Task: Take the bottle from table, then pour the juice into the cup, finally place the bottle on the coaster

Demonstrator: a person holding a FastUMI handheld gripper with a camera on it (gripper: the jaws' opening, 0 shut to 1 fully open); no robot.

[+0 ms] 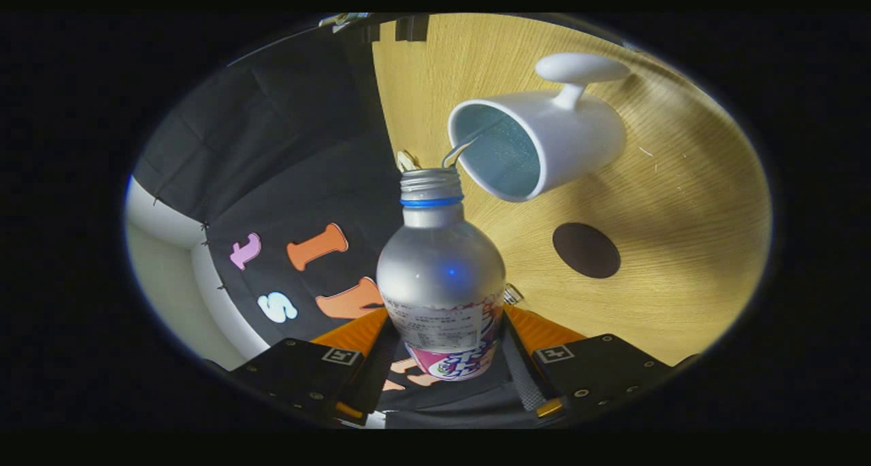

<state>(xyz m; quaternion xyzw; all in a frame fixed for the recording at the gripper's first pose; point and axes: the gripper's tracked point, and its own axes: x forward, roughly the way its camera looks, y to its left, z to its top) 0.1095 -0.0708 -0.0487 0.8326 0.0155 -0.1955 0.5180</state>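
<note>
A silver bottle (440, 269) with a blue neck ring and a printed label sits between my fingers, and my gripper (442, 347) is shut on its lower body. The bottle is lifted and the whole view is rolled, so the wooden table (687, 248) appears tilted. Its open mouth is level with the rim of a white cup (544, 143) with a blue inside and a white handle, just beyond and to the right. A dark round coaster (586, 250) lies on the table to the right of the bottle, nearer than the cup.
The booth's black cloth wall (272, 153) hangs to the left of the bottle, with a pale wall strip (163, 248) beyond it. Bare wood stretches around the cup and coaster.
</note>
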